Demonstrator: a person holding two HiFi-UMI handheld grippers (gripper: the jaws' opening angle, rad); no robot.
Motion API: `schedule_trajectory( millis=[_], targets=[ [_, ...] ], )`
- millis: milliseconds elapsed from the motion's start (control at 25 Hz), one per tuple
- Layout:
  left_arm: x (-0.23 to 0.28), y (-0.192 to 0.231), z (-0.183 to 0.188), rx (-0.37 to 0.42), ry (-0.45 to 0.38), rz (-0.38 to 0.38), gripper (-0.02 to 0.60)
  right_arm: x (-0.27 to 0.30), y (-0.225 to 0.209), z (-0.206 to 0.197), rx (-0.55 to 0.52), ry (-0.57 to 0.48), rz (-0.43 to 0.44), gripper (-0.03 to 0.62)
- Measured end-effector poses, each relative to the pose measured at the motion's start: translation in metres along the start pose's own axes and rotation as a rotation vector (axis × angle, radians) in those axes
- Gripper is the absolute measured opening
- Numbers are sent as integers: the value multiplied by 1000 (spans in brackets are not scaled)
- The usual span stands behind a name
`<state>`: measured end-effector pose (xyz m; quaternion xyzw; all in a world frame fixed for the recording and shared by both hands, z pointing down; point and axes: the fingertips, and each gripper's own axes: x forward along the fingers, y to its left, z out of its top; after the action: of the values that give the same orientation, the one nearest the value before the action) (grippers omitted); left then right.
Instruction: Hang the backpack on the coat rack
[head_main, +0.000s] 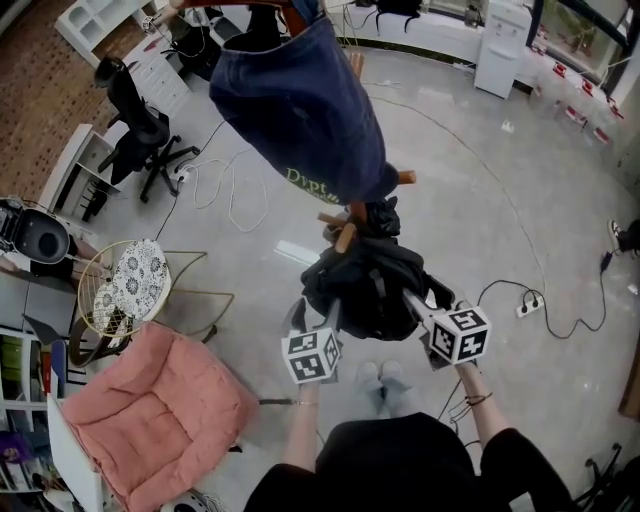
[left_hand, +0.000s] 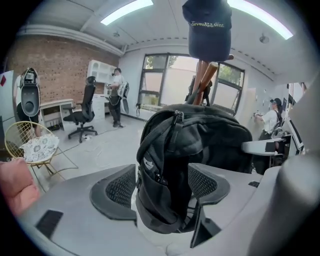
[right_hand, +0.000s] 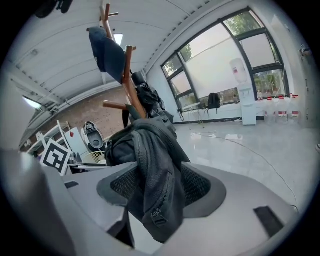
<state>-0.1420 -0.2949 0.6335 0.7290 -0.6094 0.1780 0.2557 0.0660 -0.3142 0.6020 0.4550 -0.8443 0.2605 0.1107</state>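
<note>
The black backpack (head_main: 370, 285) hangs from a peg of the wooden coat rack (head_main: 345, 235), just under a dark blue garment (head_main: 300, 100) on the same rack. My left gripper (head_main: 318, 312) is at the bag's lower left and my right gripper (head_main: 425, 300) at its lower right. In the left gripper view the left gripper (left_hand: 162, 187) stands open, the backpack (left_hand: 200, 135) drooping loose between its pads below the rack (left_hand: 205, 80). In the right gripper view the right gripper (right_hand: 160, 187) is open too, a zippered fold of the backpack (right_hand: 150, 145) hanging between its pads.
A pink cushioned chair (head_main: 150, 410) and a gold wire chair (head_main: 125, 285) stand to the left. A black office chair (head_main: 140, 130) is farther back left. Cables and a power strip (head_main: 530, 303) lie on the grey floor at right. People stand by the windows (left_hand: 117, 95).
</note>
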Motion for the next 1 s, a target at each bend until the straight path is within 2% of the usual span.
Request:
schedule_trajectory(
  millis=[280, 360, 560, 680, 800, 1000],
  targets=[
    [-29, 3, 15, 15, -53, 2, 316, -26, 27, 13, -45, -52, 52, 215],
    [-39, -1, 22, 24, -73, -11, 306, -33, 33, 19, -57, -66, 46, 175],
    [-68, -9, 49, 59, -153, -30, 163, -49, 46, 41, -72, -116, 42, 60],
    [-86, -14, 62, 77, -181, -61, 63, -61, 49, 57, -95, -148, 27, 28],
    [-104, -12, 74, 91, -216, -69, 35, -71, 52, 72, -119, -181, 19, 20],
    [-133, -14, 92, 130, -271, -82, 25, -90, 61, 91, -120, -232, 35, 17]
  ],
)
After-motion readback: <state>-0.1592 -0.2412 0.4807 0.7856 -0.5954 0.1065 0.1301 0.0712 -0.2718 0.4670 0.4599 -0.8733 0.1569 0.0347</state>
